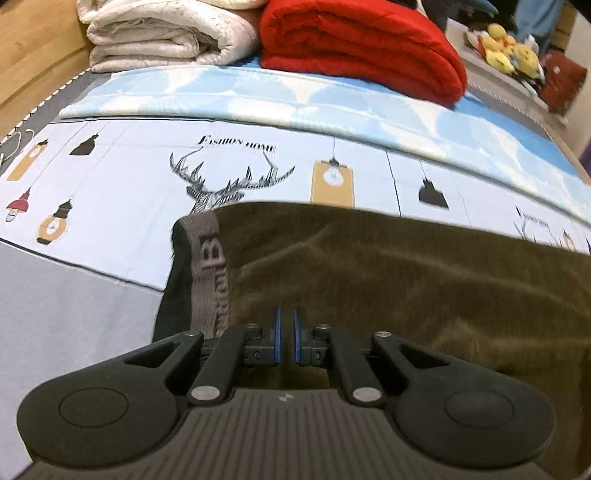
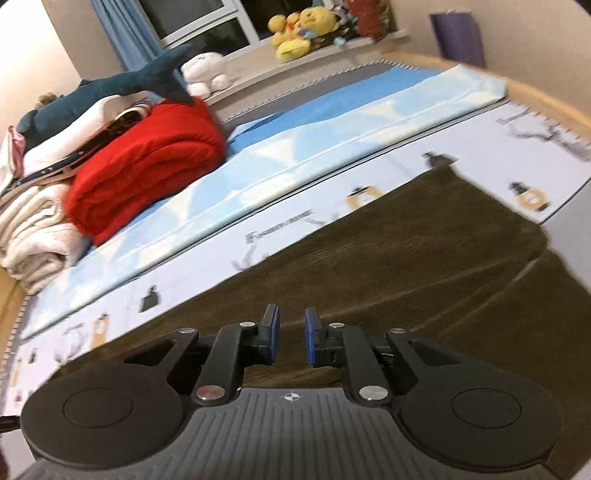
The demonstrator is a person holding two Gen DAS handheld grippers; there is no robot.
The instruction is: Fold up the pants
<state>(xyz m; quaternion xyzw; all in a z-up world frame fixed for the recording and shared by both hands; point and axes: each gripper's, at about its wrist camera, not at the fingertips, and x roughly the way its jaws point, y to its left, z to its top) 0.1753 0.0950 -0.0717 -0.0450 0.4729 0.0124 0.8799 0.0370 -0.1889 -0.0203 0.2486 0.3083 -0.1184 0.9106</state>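
Note:
Olive-brown corduroy pants (image 1: 388,266) lie spread on the printed bedsheet (image 1: 129,184), with their grey elastic waistband (image 1: 208,269) at the left end. My left gripper (image 1: 287,334) hovers over the pants just right of the waistband, its blue pads nearly together with a thin gap and no cloth between them. In the right wrist view the pants (image 2: 406,266) stretch away to the right along the sheet (image 2: 295,218). My right gripper (image 2: 291,338) is above the pants' middle, jaws a little apart and empty.
A folded red blanket (image 1: 362,48) and a cream quilt (image 1: 166,33) are stacked at the head of the bed, on a light blue blanket (image 1: 295,99). A plush shark (image 2: 110,85) and yellow plush toys (image 2: 299,29) sit near the window. The wooden bed frame (image 2: 535,96) borders the mattress.

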